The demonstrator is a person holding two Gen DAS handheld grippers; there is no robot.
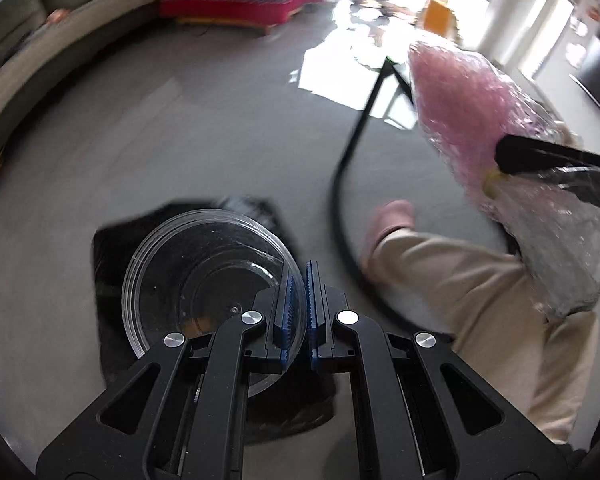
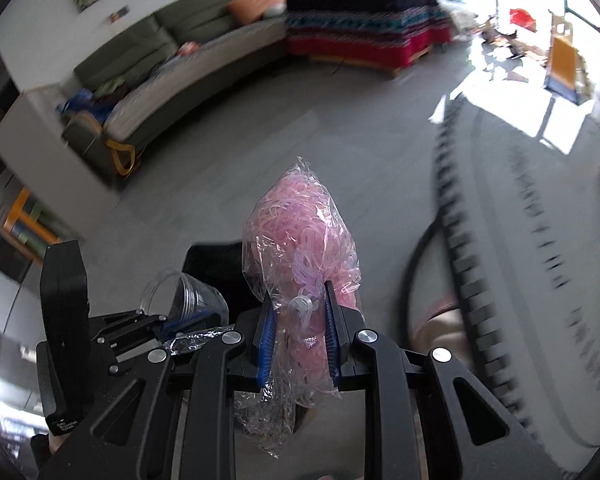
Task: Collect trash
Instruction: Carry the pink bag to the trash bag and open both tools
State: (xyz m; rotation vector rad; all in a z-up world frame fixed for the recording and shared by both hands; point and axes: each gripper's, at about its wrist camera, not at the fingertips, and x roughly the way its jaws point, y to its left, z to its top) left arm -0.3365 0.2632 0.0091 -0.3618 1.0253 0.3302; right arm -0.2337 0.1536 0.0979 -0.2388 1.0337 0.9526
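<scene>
While both my claws point down at the grey floor, each one carries trash.

My left gripper is pinched tight on the rim of a clear plastic cup, held over a black bag lying on the floor — my right gripper is narrowed onto a clear bag of pink shreds, squeezing its lower part. Beyond my trouser leg and slipper, a sofa lines the far wall.
</scene>
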